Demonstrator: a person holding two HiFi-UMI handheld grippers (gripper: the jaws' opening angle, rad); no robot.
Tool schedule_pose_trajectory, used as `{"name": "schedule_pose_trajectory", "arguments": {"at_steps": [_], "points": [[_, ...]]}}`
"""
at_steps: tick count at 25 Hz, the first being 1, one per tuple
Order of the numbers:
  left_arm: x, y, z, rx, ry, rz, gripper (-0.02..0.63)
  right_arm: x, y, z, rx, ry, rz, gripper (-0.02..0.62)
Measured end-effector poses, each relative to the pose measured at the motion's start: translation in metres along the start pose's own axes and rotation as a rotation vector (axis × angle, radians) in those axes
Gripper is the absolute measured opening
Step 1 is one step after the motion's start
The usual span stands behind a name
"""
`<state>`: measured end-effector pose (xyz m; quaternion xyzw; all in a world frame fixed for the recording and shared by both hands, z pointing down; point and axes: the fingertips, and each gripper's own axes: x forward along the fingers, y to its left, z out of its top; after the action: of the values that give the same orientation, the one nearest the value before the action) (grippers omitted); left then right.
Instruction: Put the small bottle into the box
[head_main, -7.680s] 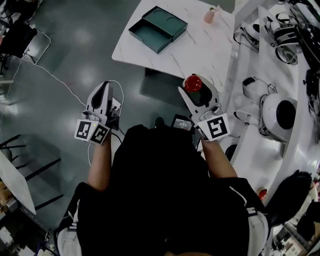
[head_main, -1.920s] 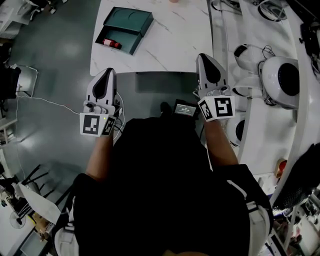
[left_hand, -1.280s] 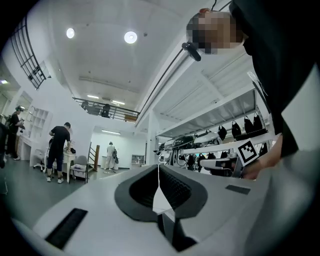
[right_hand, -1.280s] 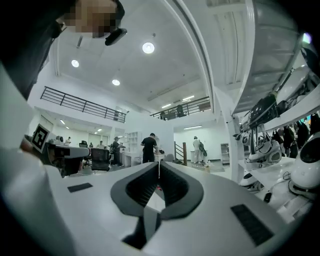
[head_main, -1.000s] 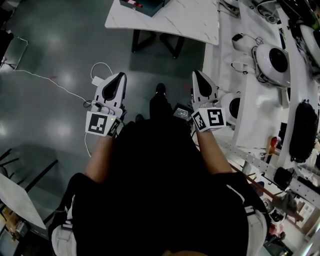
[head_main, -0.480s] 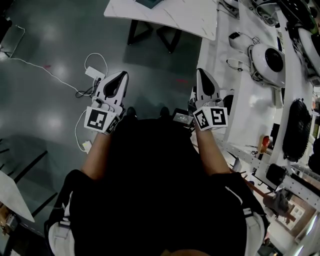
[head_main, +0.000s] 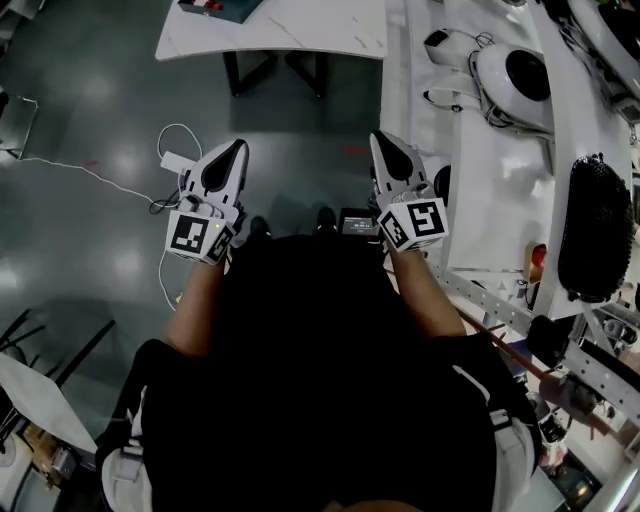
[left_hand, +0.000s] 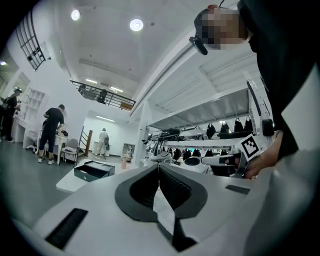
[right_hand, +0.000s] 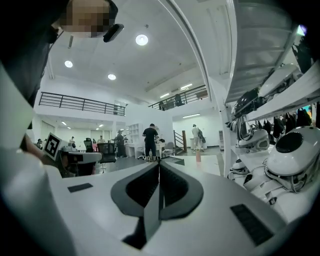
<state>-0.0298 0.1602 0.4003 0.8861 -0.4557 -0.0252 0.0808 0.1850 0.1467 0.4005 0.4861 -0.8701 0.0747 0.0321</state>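
Plainly, both are clenched on nothing: the left hand-held gripper (head_main: 239, 147) and the right hand-held gripper (head_main: 380, 140) each show their ribbed pads pressed together with nothing between them. Both are held about level over the floor. Well ahead of the left one, on the white surface (head_main: 300, 25), sits the dark box (head_main: 224, 10). The red small bottle (head_main: 205, 4) appears to lie inside it. The bottle looks light, rigid and smooth, so it may roll. A grasp across its middle would suit.
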Motion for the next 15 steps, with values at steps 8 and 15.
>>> {"name": "schedule_pose_trajectory", "arguments": {"at_steps": [8, 15], "points": [[0.038, -0.026, 0.009, 0.012, 0.023, -0.032, 0.018, -0.005, -0.028, 0.0, 0.007, -0.005, 0.034, 0.034], [0.047, -0.032, 0.002, 0.011, 0.051, -0.044, 0.018, -0.011, -0.038, -0.008, 0.021, 0.003, 0.051, 0.034]]}}
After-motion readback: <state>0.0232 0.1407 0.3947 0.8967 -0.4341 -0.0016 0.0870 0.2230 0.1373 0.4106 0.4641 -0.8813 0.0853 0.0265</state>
